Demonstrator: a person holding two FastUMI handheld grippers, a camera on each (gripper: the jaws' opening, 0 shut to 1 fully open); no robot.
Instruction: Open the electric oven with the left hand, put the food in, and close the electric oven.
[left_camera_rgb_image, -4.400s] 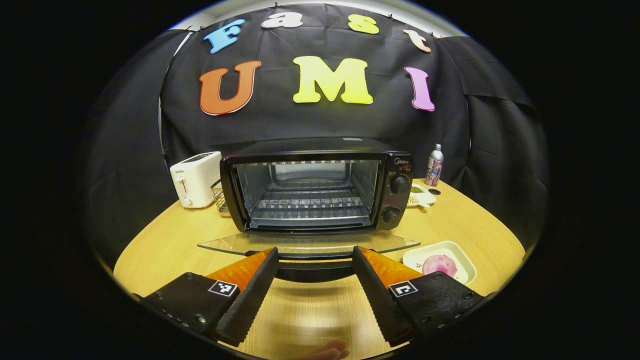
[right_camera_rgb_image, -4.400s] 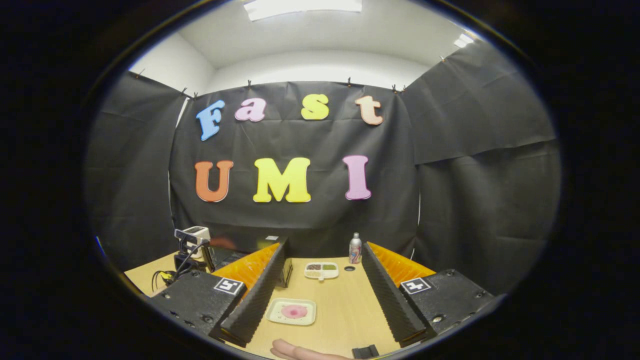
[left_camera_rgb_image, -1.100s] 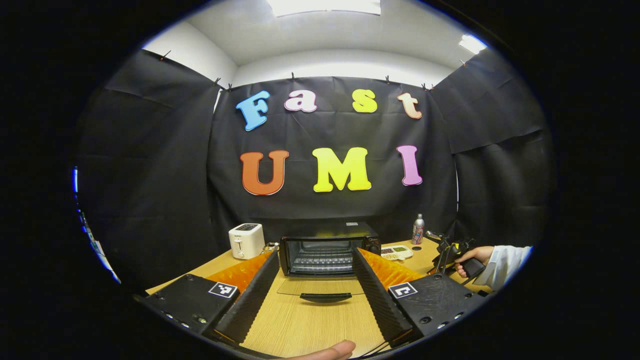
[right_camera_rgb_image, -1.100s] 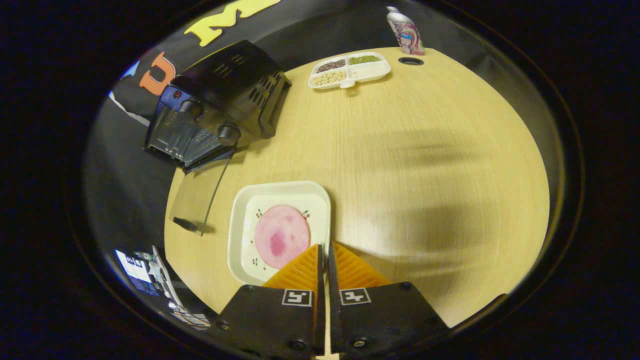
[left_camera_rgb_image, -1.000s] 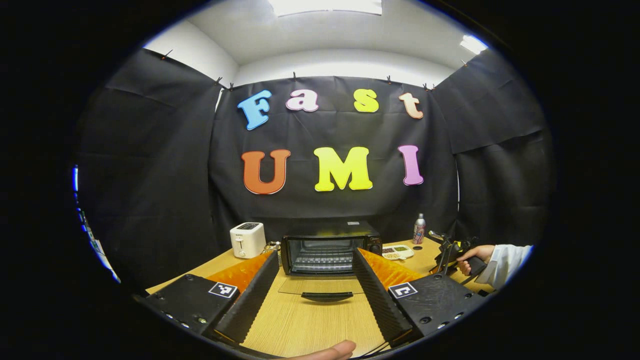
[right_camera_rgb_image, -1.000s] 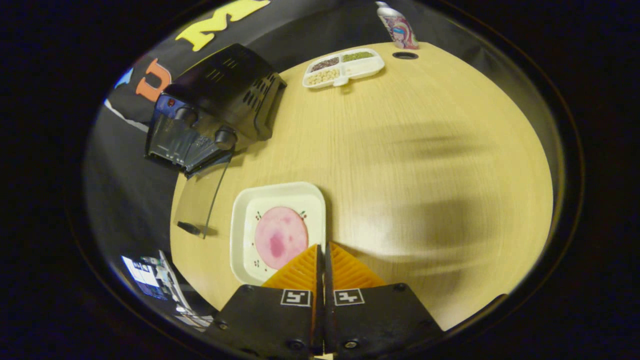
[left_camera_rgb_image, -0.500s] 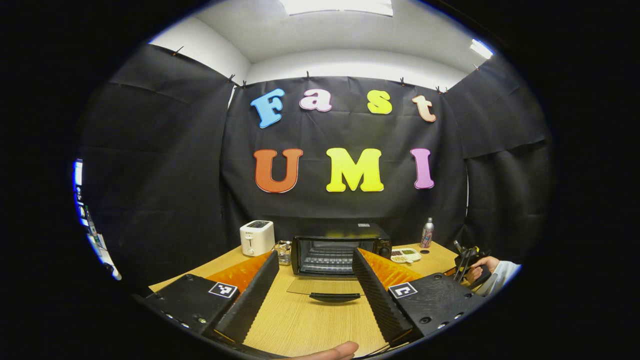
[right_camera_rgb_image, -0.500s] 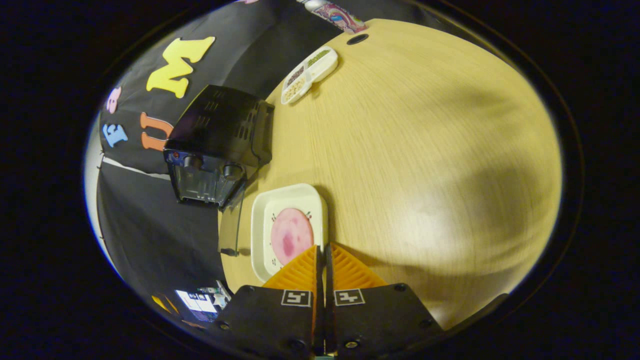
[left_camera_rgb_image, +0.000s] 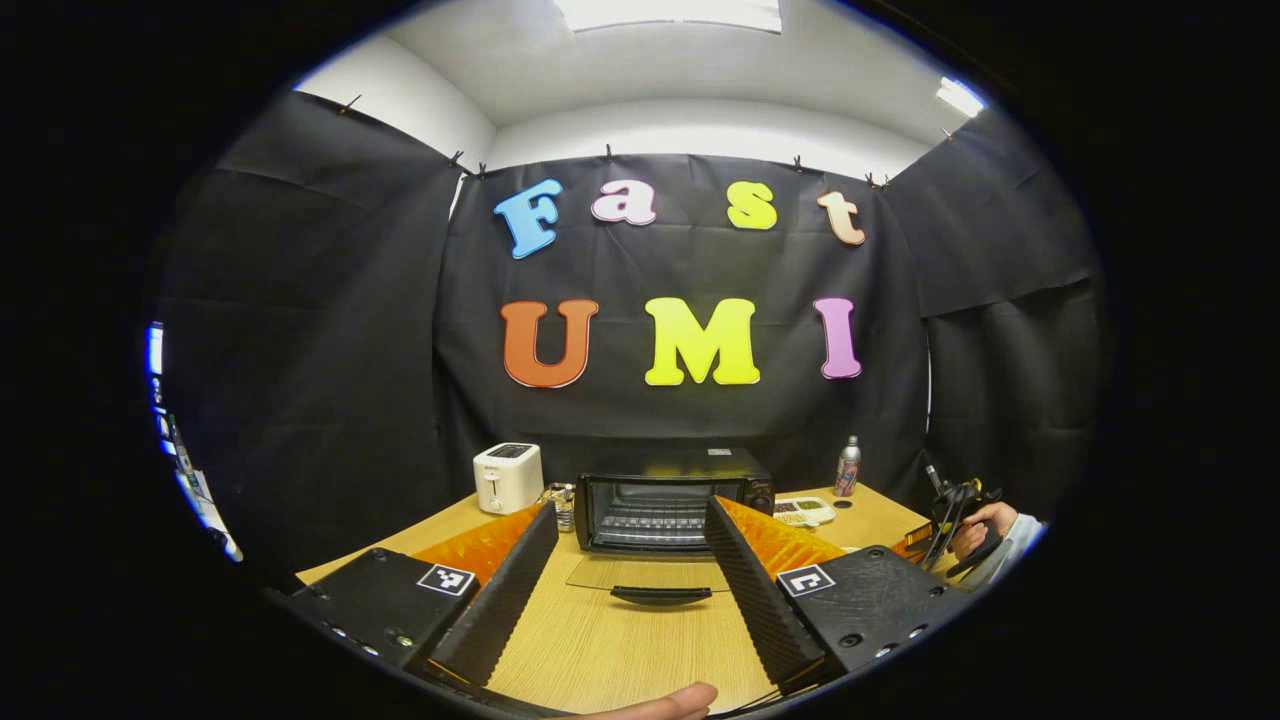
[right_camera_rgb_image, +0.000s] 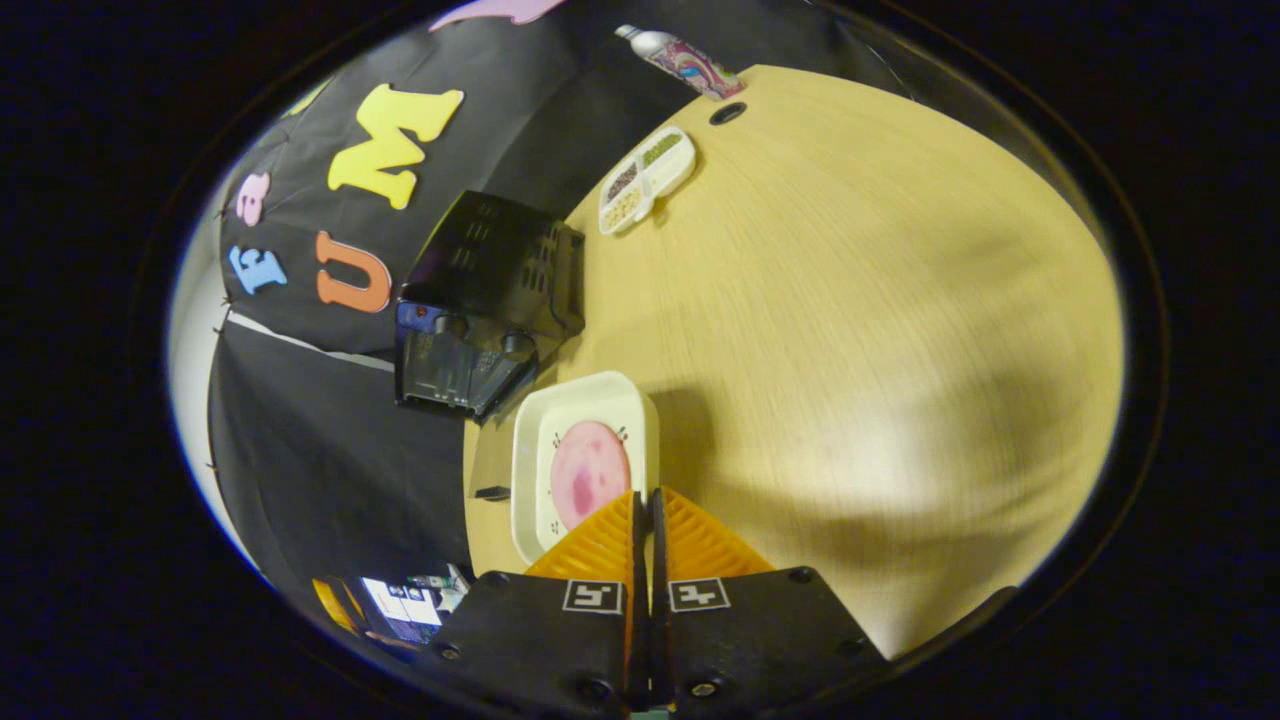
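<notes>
The black electric oven (left_camera_rgb_image: 668, 498) stands mid-table with its glass door (left_camera_rgb_image: 640, 575) lying flat open toward me. My left gripper (left_camera_rgb_image: 630, 560) is open, held back from the door handle with nothing between its fingers. In the right gripper view, my right gripper (right_camera_rgb_image: 645, 495) is shut on the near rim of a white plate (right_camera_rgb_image: 530, 440) that carries the pink round food (right_camera_rgb_image: 588, 475). The plate casts a shadow to its right and looks raised off the table. The oven (right_camera_rgb_image: 480, 310) lies beyond the plate, to the left. A hand (left_camera_rgb_image: 985, 520) holds the right gripper (left_camera_rgb_image: 945, 512) at the table's right edge.
A white toaster (left_camera_rgb_image: 508, 477) stands left of the oven. A divided snack tray (right_camera_rgb_image: 645, 178) and a bottle (right_camera_rgb_image: 685, 55) are at the back right. The round wooden table (right_camera_rgb_image: 850, 330) is bare to the right of the plate.
The left gripper has pulled well back from the opened oven. The right gripper came down, shut on the plate rim, and over the last second has tilted and turned with the plate.
</notes>
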